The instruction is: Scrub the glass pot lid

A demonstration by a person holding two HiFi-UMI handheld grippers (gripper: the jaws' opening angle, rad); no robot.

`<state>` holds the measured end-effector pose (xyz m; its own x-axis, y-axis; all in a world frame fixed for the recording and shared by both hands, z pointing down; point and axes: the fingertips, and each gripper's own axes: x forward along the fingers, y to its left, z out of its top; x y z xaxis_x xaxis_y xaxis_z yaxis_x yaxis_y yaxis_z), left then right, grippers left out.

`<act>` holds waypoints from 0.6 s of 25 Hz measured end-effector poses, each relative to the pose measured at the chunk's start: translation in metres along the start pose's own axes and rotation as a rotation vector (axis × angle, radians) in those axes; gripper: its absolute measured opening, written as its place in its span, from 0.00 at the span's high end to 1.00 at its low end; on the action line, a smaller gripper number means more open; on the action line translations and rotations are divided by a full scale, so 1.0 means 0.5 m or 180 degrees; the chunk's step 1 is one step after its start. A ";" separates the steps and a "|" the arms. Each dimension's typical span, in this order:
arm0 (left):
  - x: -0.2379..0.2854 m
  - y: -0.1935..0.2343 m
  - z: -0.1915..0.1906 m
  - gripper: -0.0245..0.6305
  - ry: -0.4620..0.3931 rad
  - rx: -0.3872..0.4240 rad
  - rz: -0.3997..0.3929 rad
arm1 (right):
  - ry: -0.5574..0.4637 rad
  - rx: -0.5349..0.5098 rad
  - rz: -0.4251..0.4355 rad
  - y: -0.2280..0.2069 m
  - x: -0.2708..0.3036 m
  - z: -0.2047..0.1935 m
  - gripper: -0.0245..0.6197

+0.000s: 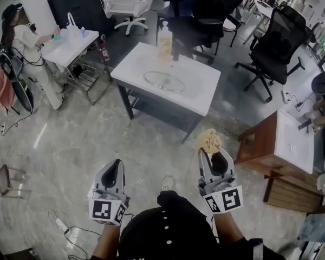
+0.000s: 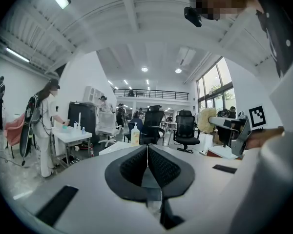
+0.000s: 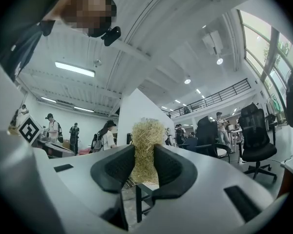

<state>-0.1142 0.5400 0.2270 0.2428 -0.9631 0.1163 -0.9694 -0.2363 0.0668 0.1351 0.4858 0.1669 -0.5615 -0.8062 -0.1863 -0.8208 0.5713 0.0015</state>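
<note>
The left tool (image 1: 115,164) is hanging over the grey floor (image 1: 70,150) at about 7 o'clock in the head view. In its own view, the left tool (image 2: 147,154) is showing both ribbed pads pressed flat against each other with nothing between them. The right tool (image 1: 214,155) is sitting at about 5 o'clock and is clamping a pale straw-coloured scrubber (image 1: 209,141), whose tuft is sticking out past the jaw tips. In the right gripper view, the right tool (image 3: 144,155) is squeezing the fibrous scrubber (image 3: 147,136) between its two pads.

The glass pot lid (image 1: 164,81) is lying flat on the white bench (image 1: 206,83) at 12 o'clock from both tools, well apart from them and touched by neither. A soap bottle (image 1: 164,41) is standing on the same bench at the lid's 12 o'clock. A black office chair (image 1: 276,47) is standing at 2 o'clock, and a person (image 1: 21,45) is working at another bench at 10 o'clock.
</note>
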 end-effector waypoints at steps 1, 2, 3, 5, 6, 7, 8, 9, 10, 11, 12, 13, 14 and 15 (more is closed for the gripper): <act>0.018 0.003 0.007 0.92 -0.0004 -0.0007 0.0003 | -0.0001 -0.0006 0.0003 -0.011 0.016 0.000 0.76; 0.036 0.005 0.013 0.92 -0.0002 -0.0017 0.0000 | -0.0001 -0.0012 0.0007 -0.022 0.030 -0.001 0.76; 0.053 0.007 0.018 0.92 -0.0001 -0.0022 -0.0010 | 0.0001 -0.0018 0.0011 -0.032 0.044 -0.002 0.76; 0.086 0.008 0.026 0.92 -0.0002 -0.0015 -0.0028 | 0.0012 -0.0026 0.0019 -0.052 0.068 -0.007 0.76; 0.103 0.009 0.028 0.92 0.0003 -0.0011 -0.0029 | 0.0019 -0.0028 0.0021 -0.063 0.079 -0.009 0.76; 0.120 0.010 0.028 0.92 0.0014 -0.0010 -0.0025 | 0.0026 -0.0030 0.0022 -0.075 0.089 -0.013 0.76; 0.137 0.011 0.028 0.92 0.0027 -0.0011 -0.0019 | 0.0032 -0.0031 0.0023 -0.087 0.099 -0.016 0.76; 0.154 0.012 0.027 0.92 0.0040 -0.0012 -0.0012 | 0.0037 -0.0031 0.0025 -0.100 0.109 -0.020 0.76; 0.172 0.013 0.026 0.92 0.0048 -0.0012 -0.0007 | 0.0044 -0.0030 0.0028 -0.114 0.120 -0.025 0.76; 0.190 0.013 0.025 0.92 0.0050 -0.0010 -0.0003 | 0.0054 -0.0029 0.0032 -0.126 0.131 -0.030 0.76; 0.206 0.014 0.026 0.92 0.0047 -0.0009 0.0002 | 0.0063 -0.0028 0.0036 -0.138 0.142 -0.035 0.76; 0.221 0.014 0.026 0.92 0.0044 -0.0014 0.0012 | 0.0071 -0.0024 0.0042 -0.149 0.151 -0.040 0.76; 0.234 0.014 0.027 0.92 0.0043 -0.0024 0.0026 | 0.0076 -0.0018 0.0050 -0.160 0.160 -0.044 0.76; 0.246 0.013 0.027 0.92 0.0044 -0.0038 0.0043 | 0.0079 -0.0012 0.0062 -0.169 0.167 -0.048 0.76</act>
<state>-0.0913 0.4183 0.2285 0.2303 -0.9643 0.1311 -0.9721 -0.2217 0.0769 0.1550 0.3663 0.1749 -0.5797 -0.7986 -0.1617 -0.8100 0.5863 0.0085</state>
